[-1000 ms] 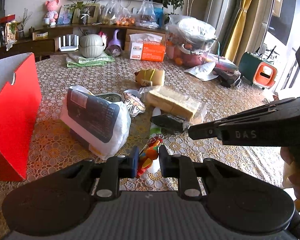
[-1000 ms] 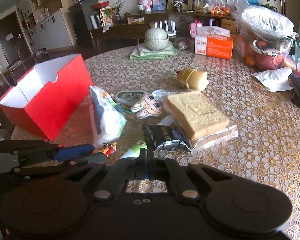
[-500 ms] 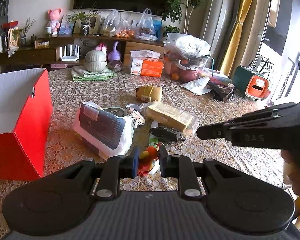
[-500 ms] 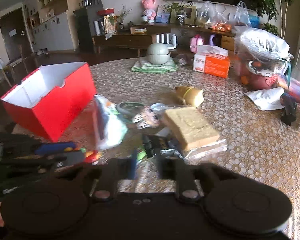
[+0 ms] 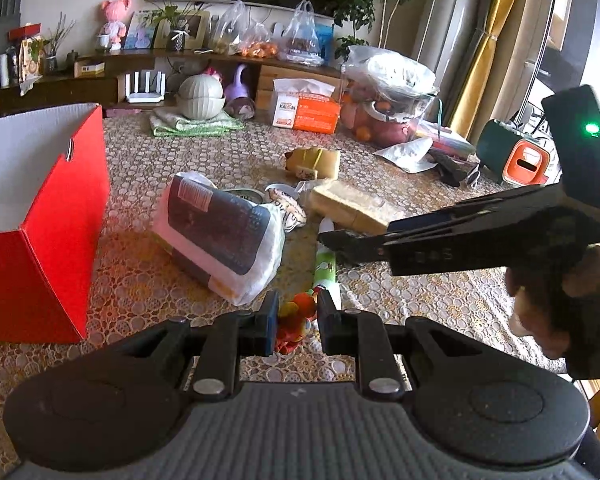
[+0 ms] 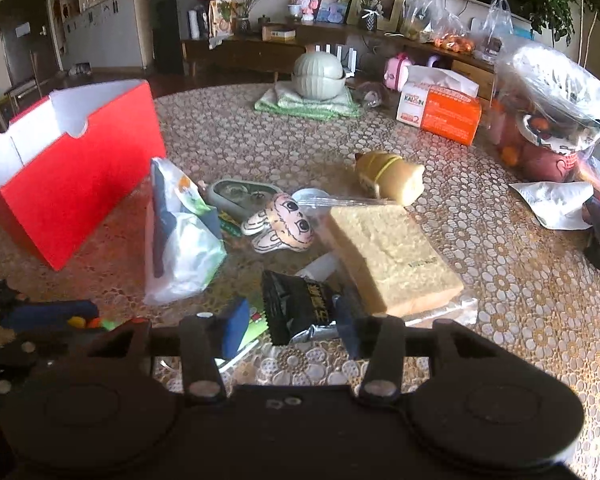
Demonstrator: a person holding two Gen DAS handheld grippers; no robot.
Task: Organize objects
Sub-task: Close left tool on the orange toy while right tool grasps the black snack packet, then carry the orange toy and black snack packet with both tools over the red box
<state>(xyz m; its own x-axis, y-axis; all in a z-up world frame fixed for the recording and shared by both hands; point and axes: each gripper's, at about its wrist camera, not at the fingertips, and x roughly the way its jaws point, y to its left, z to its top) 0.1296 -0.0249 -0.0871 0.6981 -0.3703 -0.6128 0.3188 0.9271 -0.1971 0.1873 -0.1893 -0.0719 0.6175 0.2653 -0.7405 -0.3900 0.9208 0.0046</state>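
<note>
Left gripper (image 5: pixel 293 322) clamped on small orange-red toy (image 5: pixel 294 320); open red cardboard box (image 5: pixel 40 216) lies forward-left. Right gripper (image 6: pixel 290 326), jaws apart, straddles black foil packet (image 6: pixel 300 304).

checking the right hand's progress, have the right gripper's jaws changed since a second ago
Yes. The right gripper jaws have spread apart; they were shut, and now straddle the black snack packet beside the bread slice.

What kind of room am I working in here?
Most likely a home living or dining room: a lace-covered round table cluttered with household things, a long wooden sideboard with a pink plush toy and framed photos, and yellow curtains.
</note>
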